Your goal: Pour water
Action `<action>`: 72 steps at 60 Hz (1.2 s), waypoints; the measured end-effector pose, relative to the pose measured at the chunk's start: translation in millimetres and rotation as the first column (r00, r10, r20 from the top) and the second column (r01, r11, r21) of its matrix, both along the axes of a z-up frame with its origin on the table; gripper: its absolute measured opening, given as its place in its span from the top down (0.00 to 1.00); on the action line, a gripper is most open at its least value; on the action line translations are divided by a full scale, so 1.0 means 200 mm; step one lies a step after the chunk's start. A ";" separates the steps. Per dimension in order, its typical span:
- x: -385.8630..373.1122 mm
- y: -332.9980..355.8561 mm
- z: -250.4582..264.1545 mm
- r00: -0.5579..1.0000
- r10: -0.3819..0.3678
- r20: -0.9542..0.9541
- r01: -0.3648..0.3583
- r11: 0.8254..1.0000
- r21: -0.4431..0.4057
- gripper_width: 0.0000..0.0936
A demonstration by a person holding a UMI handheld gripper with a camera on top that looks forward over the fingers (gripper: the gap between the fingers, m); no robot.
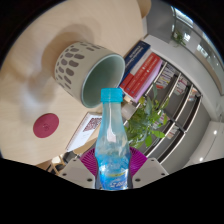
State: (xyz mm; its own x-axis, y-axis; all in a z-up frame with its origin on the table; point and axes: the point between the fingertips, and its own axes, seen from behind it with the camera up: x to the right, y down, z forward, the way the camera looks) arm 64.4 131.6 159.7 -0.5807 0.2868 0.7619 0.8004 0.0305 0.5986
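Cup (92,68) and plant (150,120) crowd the bottle (111,140); left side open.

The single camera rode on the gripper (113,168) and faced forward along its two fingers, very near the clear bottle (111,140) between them. The view was tilted — a grey cup (92,68), a desk surface (40,40) and a bookshelf (165,85) lay beyond the fingers. No second view existed.
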 end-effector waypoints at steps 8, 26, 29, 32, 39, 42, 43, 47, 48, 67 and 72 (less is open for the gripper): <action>-0.06 0.03 -0.01 0.986 0.067 0.150 -0.070 0.998 0.011 0.61; -0.14 -0.02 0.11 0.952 -0.016 -0.305 0.041 0.996 0.074 0.61; -0.17 -0.03 0.17 0.875 -0.021 -0.484 0.060 0.996 0.065 0.61; -0.22 -0.06 0.26 0.756 -0.025 -0.654 0.086 0.994 0.061 0.60; -0.28 -0.10 0.48 0.417 0.001 -0.909 0.154 0.985 0.072 0.60; -0.30 -0.13 0.56 0.271 0.027 -0.962 0.185 0.980 0.079 0.60; -0.27 -0.11 0.57 0.222 0.032 -0.974 0.186 0.980 0.075 0.60; -0.22 -0.12 0.60 0.023 0.021 -1.000 0.220 0.975 0.025 0.60; -0.20 -0.12 0.60 -0.032 0.020 -0.999 0.232 0.973 0.011 0.59; 0.19 -0.09 0.24 -0.531 0.012 -0.847 0.337 0.920 -0.198 0.59; 0.25 -0.06 0.07 -0.559 -0.001 -0.829 0.350 0.906 -0.237 0.59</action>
State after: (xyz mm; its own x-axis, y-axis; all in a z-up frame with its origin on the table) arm 114.0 120.0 173.8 0.9977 -0.0614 0.0275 0.0129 -0.2265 -0.9739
